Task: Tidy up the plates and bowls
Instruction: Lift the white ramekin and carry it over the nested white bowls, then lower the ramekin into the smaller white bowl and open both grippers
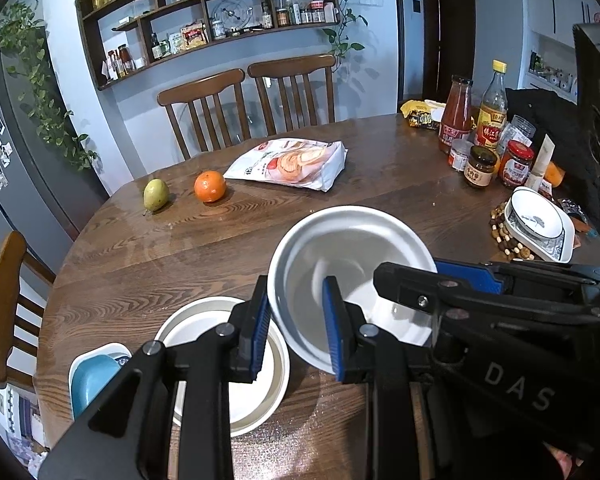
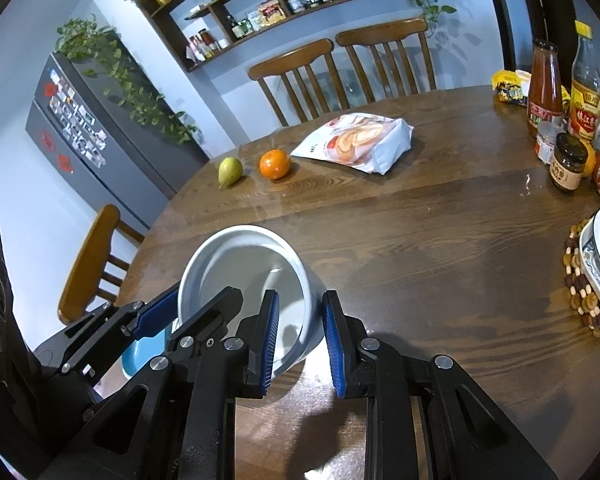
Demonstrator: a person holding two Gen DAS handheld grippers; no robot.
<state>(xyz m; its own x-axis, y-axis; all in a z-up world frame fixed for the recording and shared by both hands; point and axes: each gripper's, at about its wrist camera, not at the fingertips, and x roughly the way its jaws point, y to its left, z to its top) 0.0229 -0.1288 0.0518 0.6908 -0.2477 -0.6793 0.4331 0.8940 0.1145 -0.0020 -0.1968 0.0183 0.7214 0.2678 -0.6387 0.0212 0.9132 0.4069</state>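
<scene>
A large white bowl [image 1: 352,276] hangs tilted above the wooden table [image 1: 160,264], held from two sides. My left gripper [image 1: 296,308] is shut on its left rim, one pad inside and one outside. My right gripper [image 2: 302,312] is shut on the bowl [image 2: 244,268] at its right wall. Each gripper shows in the other's view: the right gripper [image 1: 436,280] and the left gripper [image 2: 180,312]. A second white bowl [image 1: 228,364] rests on the table under my left fingers. Beside it sits a blue dish [image 1: 92,376] in a white square dish. Patterned plates [image 1: 536,220] are stacked at the right.
A pear [image 1: 156,194], an orange [image 1: 210,186] and a snack bag [image 1: 292,162] lie at the far side. Bottles and jars [image 1: 484,136] crowd the right corner. The plates rest on a beaded trivet [image 2: 580,292]. Wooden chairs [image 1: 252,100] ring the table.
</scene>
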